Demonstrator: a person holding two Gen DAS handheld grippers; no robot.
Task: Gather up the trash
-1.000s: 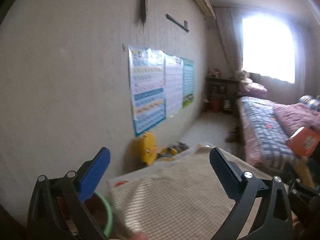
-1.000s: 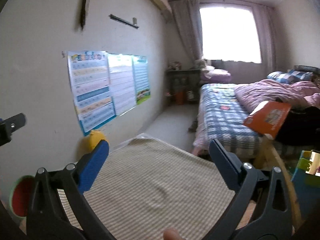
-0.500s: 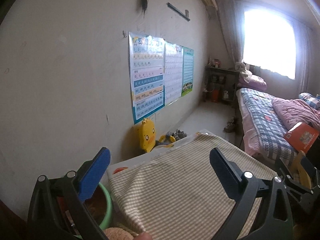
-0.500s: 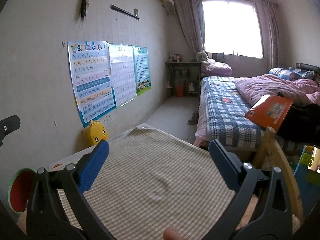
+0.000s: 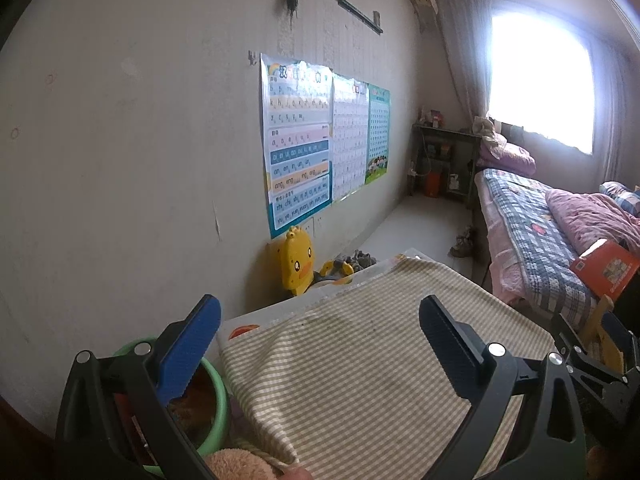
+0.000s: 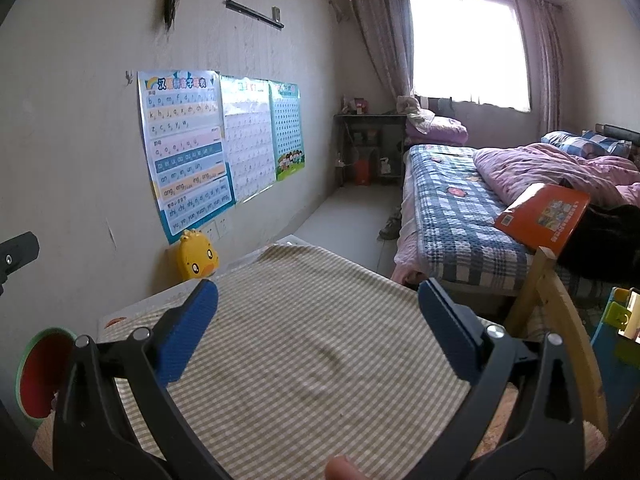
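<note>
Since the frames a second ago both cameras have tipped down and steadied: the wall posters (image 5: 298,148) now sit higher in my left view, and the green bin (image 5: 214,390) has come fully into sight at lower left. My left gripper (image 5: 320,344) hangs above the checked cloth (image 5: 360,368) with its blue pads spread wide, holding nothing and touching nothing. My right gripper (image 6: 318,328) is just as wide apart, also empty, over the same cloth (image 6: 304,352).

The bin is where the trash sits: in the left view I see brownish, crumpled stuff inside it (I cannot tell what it is), and in the right view only its rim and red inside (image 6: 38,372) show at the far left edge. It stands just beside the cloth's left edge, against the wall.

A tan plush thing (image 5: 240,466) lies at the bottom edge near the bin. A yellow duck toy (image 5: 296,262) stands against the wall beyond the cloth. To the right are the bed (image 6: 460,216), an orange book (image 6: 544,212) on it, and a wooden chair back (image 6: 548,280). The cloth's top is bare between my jaws.
</note>
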